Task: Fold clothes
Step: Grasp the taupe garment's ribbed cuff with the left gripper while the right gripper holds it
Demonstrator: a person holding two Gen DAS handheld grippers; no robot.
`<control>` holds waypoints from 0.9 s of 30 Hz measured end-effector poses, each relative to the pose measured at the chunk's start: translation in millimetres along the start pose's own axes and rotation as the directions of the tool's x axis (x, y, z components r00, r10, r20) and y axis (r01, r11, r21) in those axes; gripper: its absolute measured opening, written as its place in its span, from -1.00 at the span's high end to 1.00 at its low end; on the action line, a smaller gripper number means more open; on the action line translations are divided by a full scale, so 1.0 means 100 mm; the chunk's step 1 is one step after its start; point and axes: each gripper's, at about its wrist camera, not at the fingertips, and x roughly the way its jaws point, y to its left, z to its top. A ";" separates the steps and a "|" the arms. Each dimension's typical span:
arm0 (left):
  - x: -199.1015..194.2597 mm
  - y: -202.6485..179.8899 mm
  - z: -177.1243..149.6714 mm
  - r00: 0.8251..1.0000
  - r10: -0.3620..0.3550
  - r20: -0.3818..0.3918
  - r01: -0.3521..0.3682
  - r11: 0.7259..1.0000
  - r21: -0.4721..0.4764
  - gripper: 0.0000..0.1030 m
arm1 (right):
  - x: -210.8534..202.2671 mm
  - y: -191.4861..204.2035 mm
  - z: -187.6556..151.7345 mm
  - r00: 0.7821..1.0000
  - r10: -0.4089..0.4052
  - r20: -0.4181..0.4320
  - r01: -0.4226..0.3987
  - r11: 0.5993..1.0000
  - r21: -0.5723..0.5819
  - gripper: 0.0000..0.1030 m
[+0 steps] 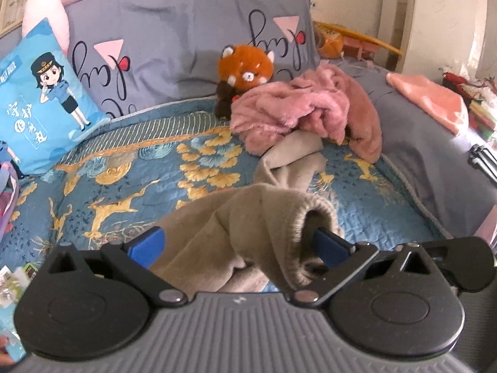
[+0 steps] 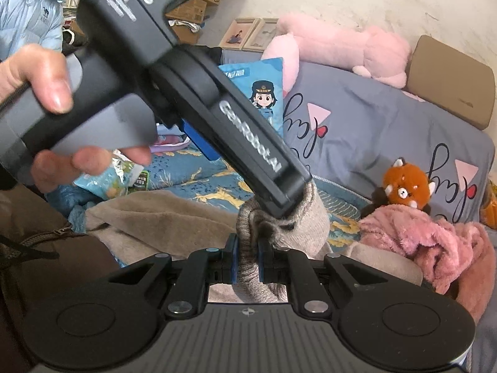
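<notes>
Beige knit sleeve worked between both grippers over the bed

Left wrist view: the left gripper (image 1: pixel 239 242) has fingers spread, the right one inside the cuff (image 1: pixel 313 214) of the beige sweater (image 1: pixel 198 233), which lies soft and limp on the bed (image 1: pixel 108 186). Right wrist view: the right gripper (image 2: pixel 247 259) pinches the ribbed cuff, a firm hold.
</notes>
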 end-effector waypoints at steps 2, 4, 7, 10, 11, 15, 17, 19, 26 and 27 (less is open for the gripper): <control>0.03 0.01 -0.01 1.000 0.003 0.001 -0.003 1.000 -0.011 -0.99 | 0.00 0.01 0.00 1.000 0.004 -0.001 -0.004 1.000 -0.003 0.76; 0.07 0.02 -0.01 1.000 0.006 0.003 -0.006 1.000 -0.022 -0.99 | -0.01 0.02 0.00 1.000 0.011 -0.003 -0.011 1.000 -0.009 0.76; 0.12 0.01 0.01 1.000 0.011 0.004 -0.011 0.999 -0.031 -0.99 | -0.02 0.05 0.00 1.000 0.022 0.001 -0.022 1.000 -0.020 0.76; 0.18 -0.01 0.03 1.000 0.023 -0.006 -0.024 0.999 -0.032 -0.92 | -0.02 0.08 0.01 1.000 0.027 0.001 -0.027 0.999 -0.028 0.76; 0.20 -0.01 0.03 1.000 0.023 -0.010 -0.023 0.999 -0.035 -0.87 | -0.02 0.08 0.02 1.000 0.029 0.000 -0.029 0.999 -0.029 0.76; 0.26 0.04 0.01 0.999 0.003 -0.034 -0.006 0.997 -0.083 -0.15 | -0.02 0.09 0.03 0.999 0.032 -0.005 -0.032 0.999 -0.033 0.76; 0.27 0.08 -0.01 0.999 0.005 -0.041 -0.010 0.994 -0.111 0.48 | -0.03 0.10 0.03 0.999 0.033 -0.005 -0.033 0.999 -0.033 0.76; 0.26 0.10 -0.03 0.999 -0.004 -0.035 0.000 0.993 -0.120 0.83 | -0.03 0.12 0.04 0.999 0.038 -0.006 -0.038 0.999 -0.028 0.75; 0.16 0.19 -0.08 1.000 -0.026 0.012 0.027 0.985 -0.171 0.86 | -0.07 0.20 0.08 0.999 0.030 0.019 -0.030 0.999 -0.019 0.74; 0.13 0.23 -0.08 0.999 -0.028 0.025 0.032 0.982 -0.189 0.86 | -0.08 0.20 0.09 0.999 0.028 0.028 -0.028 1.000 -0.011 0.74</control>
